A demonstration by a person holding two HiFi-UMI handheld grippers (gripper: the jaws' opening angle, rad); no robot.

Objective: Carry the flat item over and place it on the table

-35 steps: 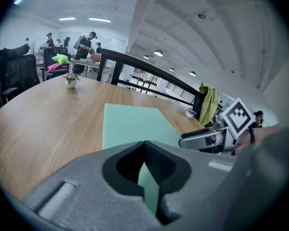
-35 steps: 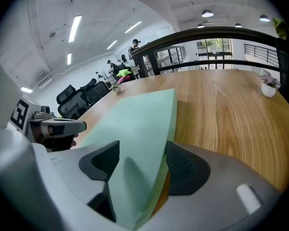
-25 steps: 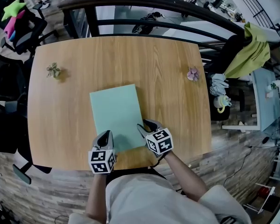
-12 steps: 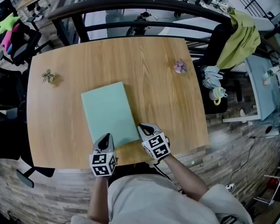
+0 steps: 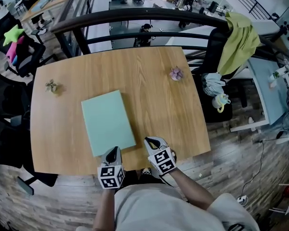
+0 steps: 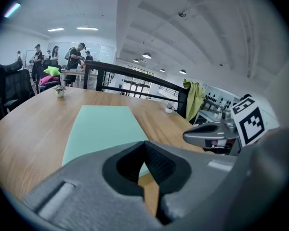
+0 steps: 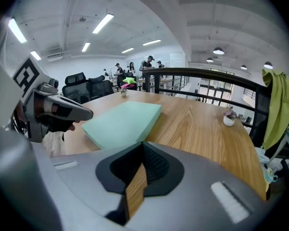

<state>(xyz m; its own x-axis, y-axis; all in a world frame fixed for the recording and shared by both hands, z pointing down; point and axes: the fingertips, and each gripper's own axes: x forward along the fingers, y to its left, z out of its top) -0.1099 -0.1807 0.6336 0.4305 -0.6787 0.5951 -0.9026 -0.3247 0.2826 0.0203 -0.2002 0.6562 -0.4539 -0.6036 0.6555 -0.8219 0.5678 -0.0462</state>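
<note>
Mint-green flat board (image 5: pixel 108 121) lies on the wooden table (image 5: pixel 154 100), slightly toward seven o'clock of centre. Just off its six o'clock edge are the left gripper (image 5: pixel 113 151) and right gripper (image 5: pixel 151 141), both clenched on nothing. Bare wood runs from twelve to three, with a dark railing (image 5: pixel 135 14) beyond.

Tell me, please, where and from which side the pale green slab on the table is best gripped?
Probably by its near short edge, coming from the person's side of the table. The green slab lies flat, and that edge is the one closest to the left hand-held gripper and the right hand-held gripper. Its thick side face gives the jaws something to close across, one gripper toward each corner.
</note>
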